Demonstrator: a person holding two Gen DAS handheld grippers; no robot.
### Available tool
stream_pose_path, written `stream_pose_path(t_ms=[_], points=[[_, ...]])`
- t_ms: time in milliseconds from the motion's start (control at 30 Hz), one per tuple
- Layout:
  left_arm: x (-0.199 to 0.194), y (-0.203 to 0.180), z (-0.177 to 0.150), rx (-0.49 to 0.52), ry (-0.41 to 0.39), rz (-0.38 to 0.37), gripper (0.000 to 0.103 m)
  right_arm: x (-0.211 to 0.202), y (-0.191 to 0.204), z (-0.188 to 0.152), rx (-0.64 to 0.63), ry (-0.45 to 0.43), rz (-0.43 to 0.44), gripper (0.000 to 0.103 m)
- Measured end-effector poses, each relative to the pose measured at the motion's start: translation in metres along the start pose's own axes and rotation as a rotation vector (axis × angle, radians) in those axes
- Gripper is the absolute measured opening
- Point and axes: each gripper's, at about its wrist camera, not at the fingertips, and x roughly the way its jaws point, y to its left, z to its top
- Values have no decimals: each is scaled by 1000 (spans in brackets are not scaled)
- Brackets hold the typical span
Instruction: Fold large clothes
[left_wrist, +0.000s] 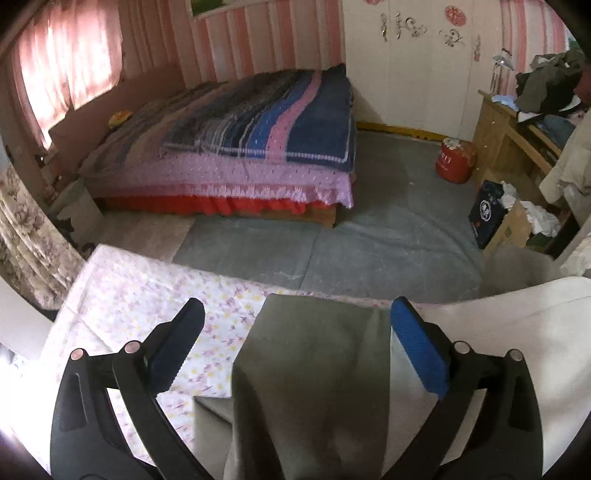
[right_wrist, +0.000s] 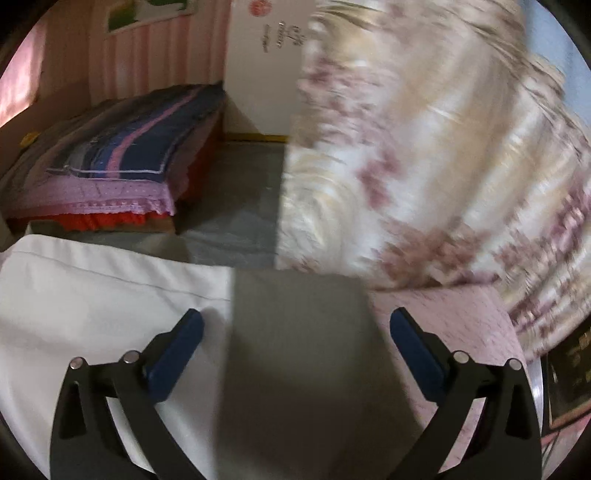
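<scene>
left gripper (left_wrist: 297, 321): fingers spread wide, nothing pinched | right gripper (right_wrist: 295, 325): wide too, empty | grey-green fabric garment (left_wrist: 310, 387) plus cream white cloth (left_wrist: 491, 332) lie at the floral pink bedsheet (left_wrist: 140, 295)'s near edge, under both

We are in a lived-in bedroom of a home. We see a low bed (left_wrist: 229, 147) against the far wall, covered by a blue and pink striped blanket (left_wrist: 280, 118) over a purple spread. Pink curtains (left_wrist: 70, 62) hang at the left, and white wardrobe doors (left_wrist: 413, 62) carry floral decals. At the right, a wooden desk (left_wrist: 498, 133) is heaped with clothes, a red tub (left_wrist: 454, 160) standing near it on grey floor.
</scene>
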Motion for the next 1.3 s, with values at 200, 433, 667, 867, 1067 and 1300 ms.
stream_pose_path(t_ms=[200,433,667,867,1067,1300], points=[[-86,-14,-21,11,-42,-87,100,-76,6,-6,13,-93,90,101],[-139,-61,-73,26,-87,-104,100,-117,78,-30,0,-99,234,101],[-95,-77,-114,100,-76,6,100,-71,110,-55,-106,-50,80,101],[-72,-50,-104,23,-13,-65,100,-52,74,-59,-79,-30,64,101],[-65,-22,-98,137,-53,41,100,-43,31,-49,-66,-19,30,101],[-78,12,-84,86,-25,101,100,-87,-48,-54,-54,-101,-35,101]])
